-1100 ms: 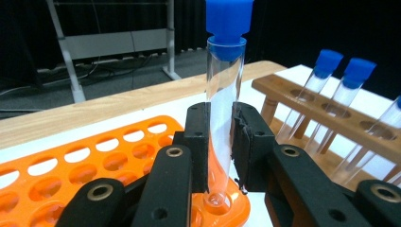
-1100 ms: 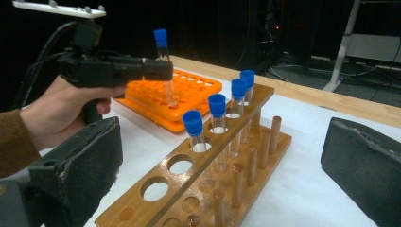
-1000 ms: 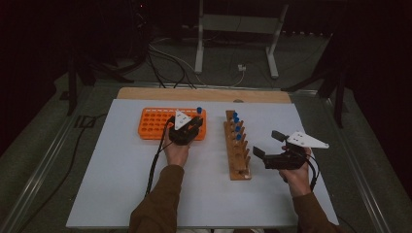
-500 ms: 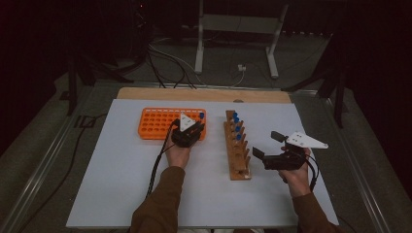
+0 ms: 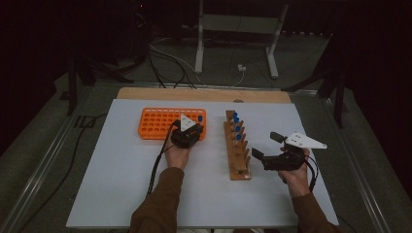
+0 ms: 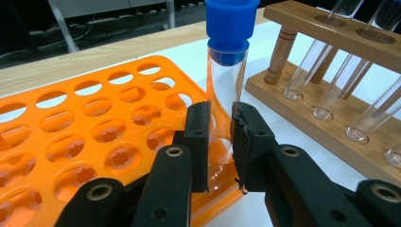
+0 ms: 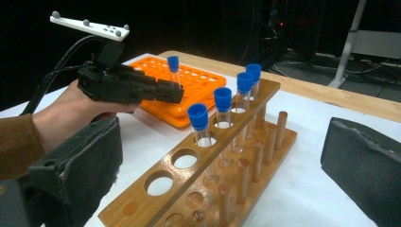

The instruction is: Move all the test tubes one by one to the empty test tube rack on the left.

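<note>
1. Left tongs (image 6: 220,142) clamp an upright tube (image 6: 226,85), its foot entering the orange rack's (image 6: 94,123) corner hole below.
2. Right tongs (image 5: 268,149) gape empty beside the wooden rack (image 5: 237,145).

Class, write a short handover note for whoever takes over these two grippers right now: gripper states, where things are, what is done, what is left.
Left gripper: shut on a blue-capped test tube, standing upright in a corner hole of the orange rack.
Right gripper: open, empty, beside the wooden rack.
Done: one tube at the orange rack.
Left: four capped tubes in the wooden rack, probably to be moved too.
</note>
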The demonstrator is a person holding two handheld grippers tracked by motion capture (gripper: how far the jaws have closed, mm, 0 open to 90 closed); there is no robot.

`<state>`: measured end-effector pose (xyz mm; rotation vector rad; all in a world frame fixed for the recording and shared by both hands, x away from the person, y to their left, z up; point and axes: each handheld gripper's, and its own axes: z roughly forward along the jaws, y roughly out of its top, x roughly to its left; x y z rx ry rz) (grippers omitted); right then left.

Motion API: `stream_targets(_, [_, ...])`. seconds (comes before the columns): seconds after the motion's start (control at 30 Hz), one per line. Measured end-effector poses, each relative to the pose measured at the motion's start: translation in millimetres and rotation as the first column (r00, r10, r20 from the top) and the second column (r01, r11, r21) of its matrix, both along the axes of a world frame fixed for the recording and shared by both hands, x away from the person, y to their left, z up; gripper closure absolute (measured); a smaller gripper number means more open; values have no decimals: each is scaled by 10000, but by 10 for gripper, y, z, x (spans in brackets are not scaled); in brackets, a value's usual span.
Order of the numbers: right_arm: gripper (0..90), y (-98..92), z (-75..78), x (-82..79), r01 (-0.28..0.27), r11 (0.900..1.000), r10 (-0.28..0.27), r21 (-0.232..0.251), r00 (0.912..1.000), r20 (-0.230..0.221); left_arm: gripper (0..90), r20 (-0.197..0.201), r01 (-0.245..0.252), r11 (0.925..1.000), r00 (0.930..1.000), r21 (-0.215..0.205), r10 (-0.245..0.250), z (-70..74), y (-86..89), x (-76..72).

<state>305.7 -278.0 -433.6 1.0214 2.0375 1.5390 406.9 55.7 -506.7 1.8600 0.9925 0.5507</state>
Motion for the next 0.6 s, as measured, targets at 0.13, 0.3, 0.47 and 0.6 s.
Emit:
stream_targets(0.13, [0, 2, -5, 0, -7, 10000, 7, -20, 10000, -14, 781, 46, -4, 9999, 10000, 146, 3, 3, -13, -10])
stream_targets(0.3, [0, 3, -9, 0, 6, 10000, -6, -8, 10000, -41, 761, -47, 6, 10000, 10000, 54, -6, 7, -18, -11])
stream_targets(0.47, [0, 1, -17, 5, 11, 10000, -11, -1, 10000, -59, 646, -324, -221, 9995, 9992, -242, 213, 24, -1, -8])
stream_targets(0.6, [0, -10, -21, 10, 49, 10000, -49, 16, 10000, -68, 560, -387, -219, 9984, 9991, -525, 199, 79, 41, -21])
